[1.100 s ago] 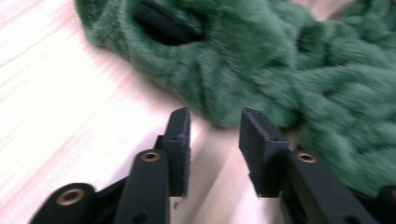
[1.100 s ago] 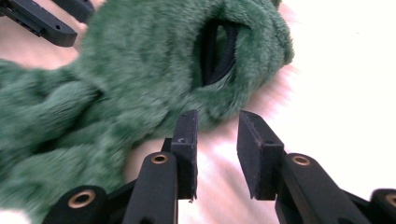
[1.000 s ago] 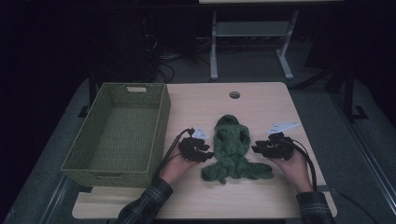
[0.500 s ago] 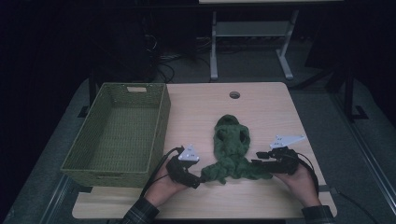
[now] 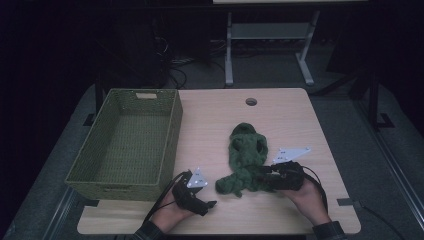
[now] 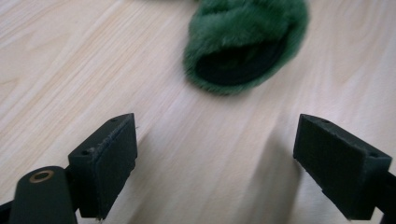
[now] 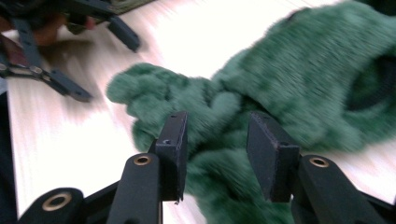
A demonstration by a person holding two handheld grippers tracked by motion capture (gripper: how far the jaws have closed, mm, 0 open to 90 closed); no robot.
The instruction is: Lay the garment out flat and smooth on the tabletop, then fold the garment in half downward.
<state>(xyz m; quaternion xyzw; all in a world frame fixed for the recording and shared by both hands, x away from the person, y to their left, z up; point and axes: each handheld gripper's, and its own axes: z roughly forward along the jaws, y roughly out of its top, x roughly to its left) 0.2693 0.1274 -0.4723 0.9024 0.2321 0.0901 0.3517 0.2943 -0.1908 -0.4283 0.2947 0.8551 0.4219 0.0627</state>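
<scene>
A fuzzy green garment (image 5: pixel 246 159) lies crumpled on the light wooden bench (image 5: pixel 280 115), right of a woven green basket (image 5: pixel 125 145) that stands along the bench's left edge. The garment runs from a rounded bunch toward the middle of the bench down to a narrower end near the front edge.

The left tongs (image 5: pixel 204 204) hover low over bare wood near the front edge, just left of the garment's near end and apart from it. Their jaws have just been opening and now stand spread wide with nothing between them; in the left gripper view (image 6: pixel 215 177) only bench grain shows between the two black pads, and one open end of the garment (image 6: pixel 243 46) lies farther on, untouched.

The right tongs (image 5: pixel 264 176) reach in from the right at the garment's lower part. In the right gripper view (image 7: pixel 215 149) their jaws stand partly apart with green fluff bunched between them and the fabric (image 7: pixel 299 84) spreading away beyond; the pads look close against the cloth, though the blur does not let one tell whether they press it
</scene>
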